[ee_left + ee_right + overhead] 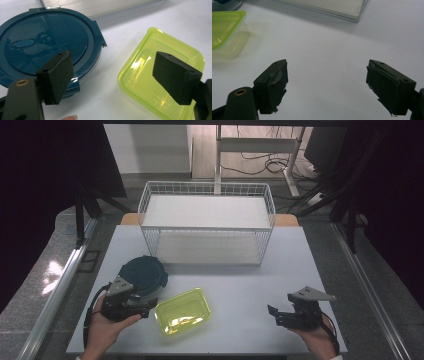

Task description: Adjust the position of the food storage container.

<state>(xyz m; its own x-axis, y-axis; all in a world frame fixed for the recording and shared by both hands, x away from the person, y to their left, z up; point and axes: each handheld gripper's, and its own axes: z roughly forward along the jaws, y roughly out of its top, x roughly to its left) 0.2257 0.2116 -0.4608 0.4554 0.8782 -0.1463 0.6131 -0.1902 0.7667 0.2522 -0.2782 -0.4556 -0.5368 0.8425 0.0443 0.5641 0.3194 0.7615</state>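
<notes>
Left gripper (112,77) we are holding wide open between dark blue round container (45,42) and yellow-green box (147,82); right gripper (327,87) gaping over bare table (329,45).

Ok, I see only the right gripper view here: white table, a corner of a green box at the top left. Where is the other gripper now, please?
Observer: The left gripper hovers at the table's near left, between a round dark blue container and the yellow-green container, jaws open with nothing between them.
Operator: Is the blue one closed with a lid?
Observer: Yes, the left gripper view shows a blue lid sitting on it, with a tab at its edge.
Operator: And what is behind the containers?
Observer: A white wire rack with two shelves stands at the far side of the table; both shelves look bare.
</notes>
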